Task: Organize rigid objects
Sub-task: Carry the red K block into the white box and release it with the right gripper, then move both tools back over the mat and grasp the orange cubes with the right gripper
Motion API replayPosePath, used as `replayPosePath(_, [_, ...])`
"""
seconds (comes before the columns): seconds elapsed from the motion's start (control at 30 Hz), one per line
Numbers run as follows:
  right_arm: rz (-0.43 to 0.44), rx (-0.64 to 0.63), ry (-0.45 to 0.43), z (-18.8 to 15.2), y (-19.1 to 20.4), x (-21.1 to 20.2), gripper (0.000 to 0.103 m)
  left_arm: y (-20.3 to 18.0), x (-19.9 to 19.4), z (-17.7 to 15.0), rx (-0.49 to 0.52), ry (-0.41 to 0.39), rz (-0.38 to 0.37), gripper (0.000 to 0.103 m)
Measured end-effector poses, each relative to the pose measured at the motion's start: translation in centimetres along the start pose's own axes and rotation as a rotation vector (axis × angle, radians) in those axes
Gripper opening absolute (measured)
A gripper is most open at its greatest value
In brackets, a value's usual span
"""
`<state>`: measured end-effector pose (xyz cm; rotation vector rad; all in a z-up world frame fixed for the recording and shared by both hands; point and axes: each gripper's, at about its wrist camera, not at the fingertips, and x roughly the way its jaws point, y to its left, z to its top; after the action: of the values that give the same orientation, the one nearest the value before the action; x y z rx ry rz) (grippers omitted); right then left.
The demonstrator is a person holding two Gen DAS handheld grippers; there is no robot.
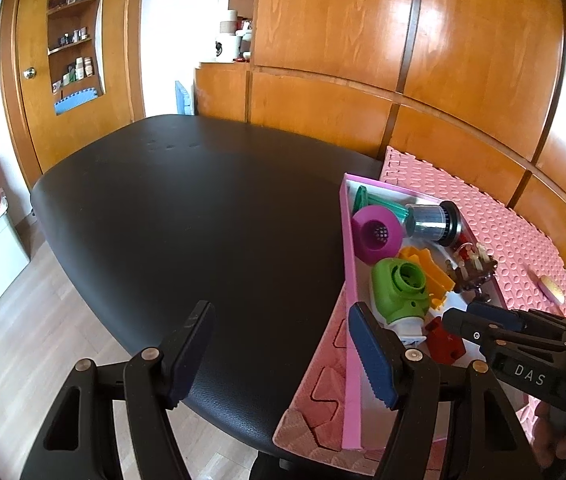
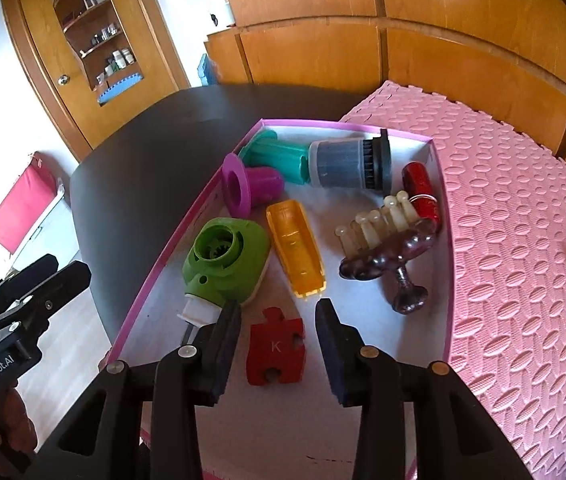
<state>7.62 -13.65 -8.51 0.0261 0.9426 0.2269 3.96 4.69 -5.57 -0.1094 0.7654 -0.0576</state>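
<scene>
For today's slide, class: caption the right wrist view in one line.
Right gripper open above a red puzzle piece lying in the pink-rimmed box of sorted toys.

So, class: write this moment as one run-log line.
right gripper: jaws open around red puzzle piece | left gripper: open, empty, over black table | pink box: holds toys

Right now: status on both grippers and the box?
Left gripper open, empty. Right gripper open around red K piece, pads clear. Pink box crowded.
</scene>
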Motion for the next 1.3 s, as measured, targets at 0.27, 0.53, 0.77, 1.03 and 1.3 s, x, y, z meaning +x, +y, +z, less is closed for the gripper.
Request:
replayPosePath(0.27, [-0.022,0.008,-0.061,-0.7,-0.2,-2.4,0.038,-1.5,-0.7,-0.1,0.041,-0.009,-0.014,0.07])
replayPosePath(0.53, [-0.04,0.051,-0.111,-0.8,-2.3,-4.8,0.038,-3.6,-1.3,0.2,0.095,-0.016,-0.039,0.07])
replayPosePath(0.77, [-0.101,0.119,-0.155,-1.2,-6.6,-7.3,0.038,-6.4,-1.7,0.6,0.163,-0.024,-0.074,0.07])
replayPosePath(1.03, [-0.227,0.228,-0.182,-2.5,-14.0,-10.4,0.038,-10.5,-2.0,0.9,0.25,-0.03,-0.127,0.07])
replayPosePath(1.3, [-0.362,0.418,-0.226,-4.7,-23.6,-14.2,0.038,-14.1,-2.4,1.0,0.326,-0.033,-0.182,0.07])
